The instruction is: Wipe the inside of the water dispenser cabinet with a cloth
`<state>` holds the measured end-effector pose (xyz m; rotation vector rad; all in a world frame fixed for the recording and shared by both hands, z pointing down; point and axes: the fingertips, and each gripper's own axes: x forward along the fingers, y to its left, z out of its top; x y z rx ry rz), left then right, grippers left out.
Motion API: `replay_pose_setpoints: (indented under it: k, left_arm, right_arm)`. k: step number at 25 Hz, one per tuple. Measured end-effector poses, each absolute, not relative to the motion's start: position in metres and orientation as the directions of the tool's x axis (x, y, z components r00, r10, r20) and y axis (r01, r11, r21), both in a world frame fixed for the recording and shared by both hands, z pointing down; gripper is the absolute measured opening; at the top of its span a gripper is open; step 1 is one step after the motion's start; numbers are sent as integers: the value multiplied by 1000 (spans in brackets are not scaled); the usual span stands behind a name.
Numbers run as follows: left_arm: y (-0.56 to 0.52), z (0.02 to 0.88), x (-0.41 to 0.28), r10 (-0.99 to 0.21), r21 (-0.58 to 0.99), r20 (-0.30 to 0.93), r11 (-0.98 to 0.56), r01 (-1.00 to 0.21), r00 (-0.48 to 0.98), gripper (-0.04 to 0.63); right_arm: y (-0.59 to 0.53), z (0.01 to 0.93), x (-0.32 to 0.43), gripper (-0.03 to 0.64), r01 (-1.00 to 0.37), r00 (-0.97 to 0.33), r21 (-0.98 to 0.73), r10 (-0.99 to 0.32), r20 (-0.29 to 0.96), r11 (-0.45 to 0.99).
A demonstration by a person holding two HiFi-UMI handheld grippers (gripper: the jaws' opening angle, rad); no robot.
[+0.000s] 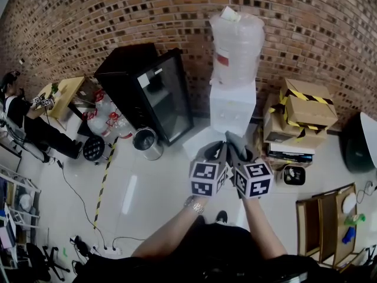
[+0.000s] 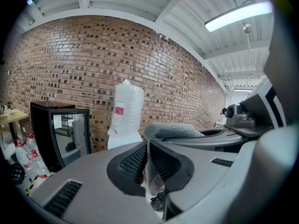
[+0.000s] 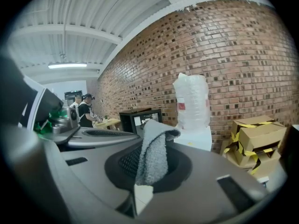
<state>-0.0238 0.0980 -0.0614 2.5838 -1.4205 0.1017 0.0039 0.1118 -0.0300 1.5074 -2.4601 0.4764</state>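
The white water dispenser (image 1: 232, 108) stands against the brick wall with a clear bottle (image 1: 237, 46) on top. It also shows in the left gripper view (image 2: 125, 136) and the right gripper view (image 3: 198, 138). Both grippers are held side by side a little in front of the dispenser, pointing at it. My left gripper (image 1: 215, 148) (image 2: 147, 164) is shut on a grey cloth (image 2: 173, 130). My right gripper (image 1: 235, 143) (image 3: 149, 164) is shut on the same grey cloth (image 3: 154, 155), which bridges the two. The cabinet's inside is hidden.
A black glass-door fridge (image 1: 150, 93) stands left of the dispenser, with a metal bin (image 1: 146, 141) and water bottles (image 1: 106, 119) near it. Cardboard boxes (image 1: 303, 114) are stacked to the right. A wooden shelf (image 1: 327, 223) is at the lower right. A person (image 1: 23, 119) sits far left.
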Motion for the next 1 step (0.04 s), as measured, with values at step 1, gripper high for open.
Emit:
replay_pose_setpoints:
  k: [1]
  left_arm:
    - [98, -61, -24, -829, 134, 150, -523, -842, 539, 23]
  right_arm:
    - [112, -30, 4, 20, -892, -451, -159, -822, 347, 423]
